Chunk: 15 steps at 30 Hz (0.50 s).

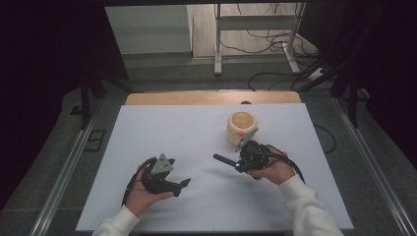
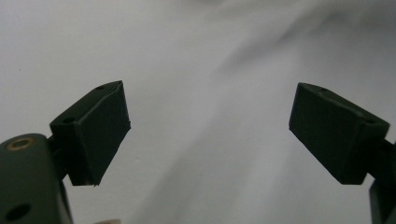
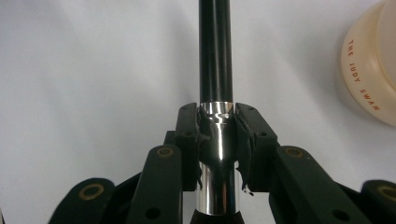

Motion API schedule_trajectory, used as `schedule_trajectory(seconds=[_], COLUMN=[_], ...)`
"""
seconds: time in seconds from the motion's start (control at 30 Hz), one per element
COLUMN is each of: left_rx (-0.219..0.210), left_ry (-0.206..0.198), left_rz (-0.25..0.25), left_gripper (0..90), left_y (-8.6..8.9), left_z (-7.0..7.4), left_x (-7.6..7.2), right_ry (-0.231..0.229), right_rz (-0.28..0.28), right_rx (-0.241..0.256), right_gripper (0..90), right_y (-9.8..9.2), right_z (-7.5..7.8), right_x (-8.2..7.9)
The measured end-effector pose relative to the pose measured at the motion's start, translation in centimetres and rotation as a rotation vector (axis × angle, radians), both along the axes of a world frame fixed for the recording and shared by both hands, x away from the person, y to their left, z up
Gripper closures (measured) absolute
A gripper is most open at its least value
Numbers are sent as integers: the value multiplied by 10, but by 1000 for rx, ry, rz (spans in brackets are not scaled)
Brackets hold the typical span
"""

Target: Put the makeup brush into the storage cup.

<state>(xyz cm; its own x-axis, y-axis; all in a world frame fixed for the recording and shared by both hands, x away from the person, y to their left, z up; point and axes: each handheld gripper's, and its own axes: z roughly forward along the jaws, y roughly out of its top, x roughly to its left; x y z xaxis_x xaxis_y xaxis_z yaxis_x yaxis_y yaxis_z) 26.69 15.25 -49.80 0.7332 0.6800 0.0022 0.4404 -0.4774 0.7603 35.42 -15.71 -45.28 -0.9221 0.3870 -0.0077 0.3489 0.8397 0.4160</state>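
Observation:
A cream round cup [image 1: 241, 127] stands at the right of the middle of the white table sheet [image 1: 172, 132], with an orange spot on its near side. In the right gripper view the cup [image 3: 371, 65] shows red lettering at the right edge. My right gripper [image 1: 242, 165] lies just in front of the cup, shut on a black rod [image 1: 223, 160] that points left. Its jaws clamp the rod's [image 3: 215, 51] chrome band, as the right gripper [image 3: 216, 116] view shows. My left gripper [image 1: 181, 187] rests low at the front left, open. The left gripper [image 2: 208, 126] has only white sheet between its jaws.
A wooden table edge [image 1: 211, 98] runs behind the sheet. Beyond it stand a metal frame leg [image 1: 218, 44] and cables [image 1: 275, 39] on the floor. Metal rails [image 1: 64, 172] run along both sides of the table.

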Motion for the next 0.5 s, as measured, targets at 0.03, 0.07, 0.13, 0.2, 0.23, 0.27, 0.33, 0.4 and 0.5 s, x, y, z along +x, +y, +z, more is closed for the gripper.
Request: schedule_trajectory(seconds=[0.03, 0.07, 0.13, 0.2, 0.23, 0.27, 0.33, 0.4, 0.5], left_rx=[0, 1, 2, 3, 0, 0, 1, 5, 6], left_ry=[0, -1, -1, -3, -3, -4, -3, -1, -3], left_rz=[-4, -7, -12, -16, -17, -19, -21, -25, -31], left_gripper=[132, 132, 132, 131, 131, 132, 132, 131, 131], left_y=[-3, -4, -6, -8, -10, -11, -12, -14, -17], left_z=[1, 1, 2, 2, 2, 2, 2, 2, 2], left_x=[1, 2, 3, 3, 4, 4, 5, 6, 7], right_ry=[0, 0, 1, 0, 0, 0, 0, 1, 2], right_rz=[1, 2, 4, 6, 7, 7, 7, 8, 11], right_rx=[1, 1, -2, -3, -2, -2, -2, -3, -5], right_gripper=[719, 719, 719, 719, 719, 719, 719, 719, 719], right_y=[0, 0, 1, 1, 1, 1, 1, 2, 2], right_z=[0, 0, 0, 0, 0, 0, 0, 0, 0], right_x=[0, 0, 0, -1, -1, -1, -1, -1, -1])
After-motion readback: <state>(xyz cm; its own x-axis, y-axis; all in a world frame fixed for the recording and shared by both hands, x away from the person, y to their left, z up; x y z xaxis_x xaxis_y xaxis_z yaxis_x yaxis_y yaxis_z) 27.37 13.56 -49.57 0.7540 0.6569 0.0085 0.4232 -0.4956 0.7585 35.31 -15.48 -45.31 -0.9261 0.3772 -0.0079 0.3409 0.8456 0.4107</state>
